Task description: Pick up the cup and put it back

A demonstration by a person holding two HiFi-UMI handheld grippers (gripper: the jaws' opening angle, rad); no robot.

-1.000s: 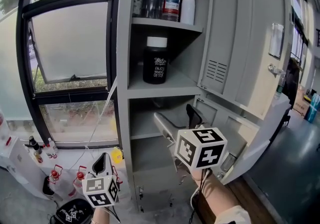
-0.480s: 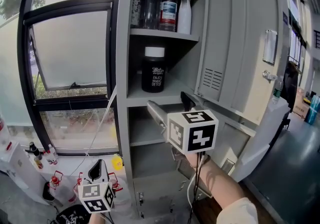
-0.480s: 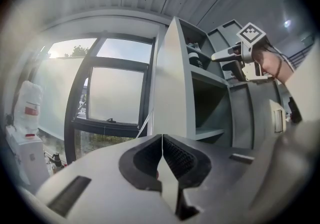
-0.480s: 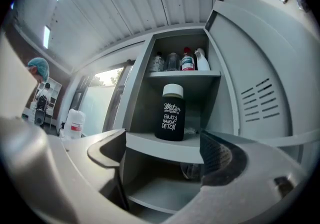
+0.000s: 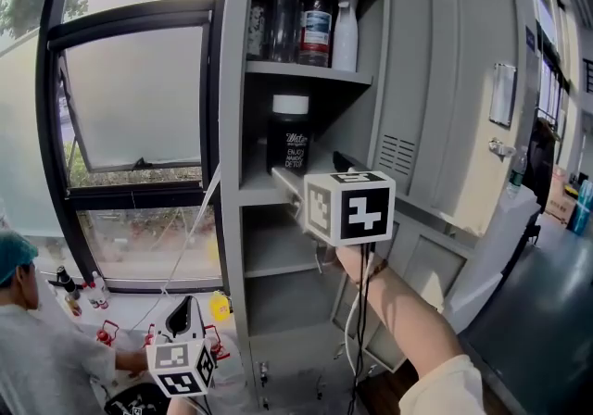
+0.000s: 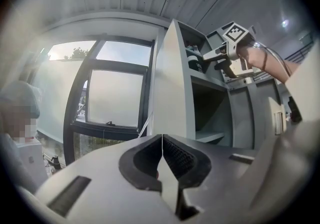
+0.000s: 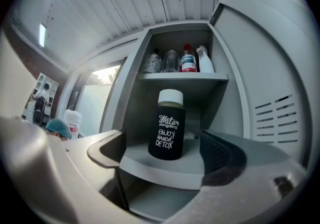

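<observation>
The cup (image 5: 289, 133) is a black bottle with white lettering and a white lid, upright on the middle shelf (image 5: 252, 184) of a grey cabinet. My right gripper (image 5: 310, 170) is open at that shelf's front edge, just short of the cup. In the right gripper view the cup (image 7: 167, 129) stands centred between the spread jaws of the right gripper (image 7: 167, 154), untouched. My left gripper (image 5: 185, 313) hangs low at the left, away from the cabinet. In the left gripper view, the left gripper (image 6: 162, 153) is shut with nothing in it.
Several bottles (image 5: 315, 15) stand on the top shelf. The cabinet door (image 5: 454, 98) is swung open to the right. A large window (image 5: 130, 89) is to the left. A person in a teal cap (image 5: 18, 260) crouches at the lower left near small bottles (image 5: 65, 288).
My right gripper has risen from the lower shelf to the middle shelf, closer to the cup. A person has come into view at the lower left.
</observation>
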